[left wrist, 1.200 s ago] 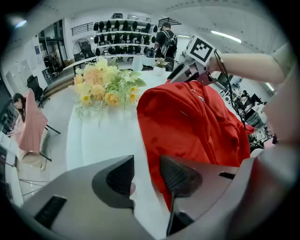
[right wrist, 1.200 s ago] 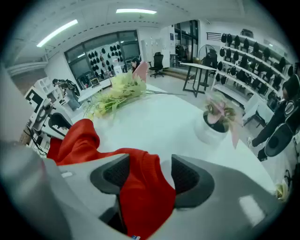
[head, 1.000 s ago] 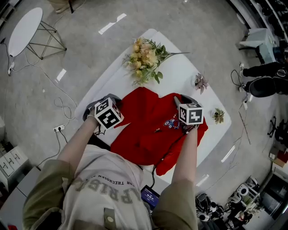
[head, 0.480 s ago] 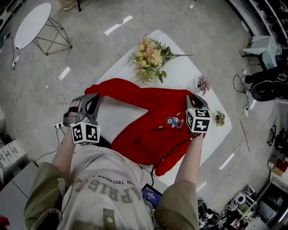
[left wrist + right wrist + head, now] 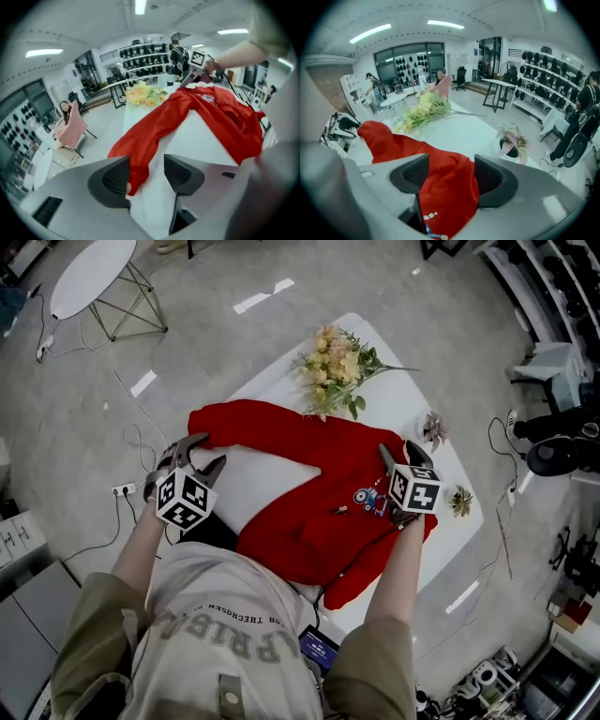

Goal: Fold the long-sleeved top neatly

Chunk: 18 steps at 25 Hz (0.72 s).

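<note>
Red long-sleeved top (image 5: 309,512) spread across the white table (image 5: 251,486), both grippers open.
Left gripper (image 5: 201,452), at the table's left edge, has just been opening, the sleeve cuff (image 5: 137,172) loose between its jaws; right gripper (image 5: 397,452), at the table's right side, has likewise just been opening, jaws apart around red cloth.

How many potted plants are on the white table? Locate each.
2. A pink-leaved potted plant by the far right edge of the white table; a green potted plant nearer the person, right of the red long-sleeved top.
</note>
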{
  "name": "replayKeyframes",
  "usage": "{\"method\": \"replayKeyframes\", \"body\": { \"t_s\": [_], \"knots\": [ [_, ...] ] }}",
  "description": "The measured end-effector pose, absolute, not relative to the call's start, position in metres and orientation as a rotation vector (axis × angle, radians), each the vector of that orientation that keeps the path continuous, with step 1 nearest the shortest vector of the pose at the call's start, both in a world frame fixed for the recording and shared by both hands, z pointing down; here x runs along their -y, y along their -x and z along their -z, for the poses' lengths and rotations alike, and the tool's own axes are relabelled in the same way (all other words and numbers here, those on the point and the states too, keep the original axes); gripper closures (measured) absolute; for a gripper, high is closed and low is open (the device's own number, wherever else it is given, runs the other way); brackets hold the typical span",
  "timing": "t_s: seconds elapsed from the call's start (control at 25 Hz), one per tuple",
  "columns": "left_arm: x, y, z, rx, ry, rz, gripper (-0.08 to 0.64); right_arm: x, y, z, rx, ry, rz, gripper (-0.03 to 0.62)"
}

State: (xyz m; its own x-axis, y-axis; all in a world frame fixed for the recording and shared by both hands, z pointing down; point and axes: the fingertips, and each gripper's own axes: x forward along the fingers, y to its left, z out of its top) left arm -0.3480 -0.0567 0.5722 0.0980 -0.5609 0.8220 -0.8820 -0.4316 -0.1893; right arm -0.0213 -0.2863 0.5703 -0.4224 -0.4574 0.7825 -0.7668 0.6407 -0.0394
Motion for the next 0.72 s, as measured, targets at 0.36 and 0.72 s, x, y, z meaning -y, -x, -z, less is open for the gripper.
{"method": "replayKeyframes", "body": {
  "t_s": [0.36, 0.72],
  "knots": [
    [0.053, 0.422, -0.584, 1.333, -1.675, -0.753, 0.288, 0.209, 0.012, -0.506, 2.207, -1.027, -0.489, 0.301],
    [0.079, 0.414, -0.597, 1.128, -1.688, -0.609, 0.396, 0.154, -0.023, -0.516, 2.082, -1.211, -0.608, 0.301]
  ]
}}
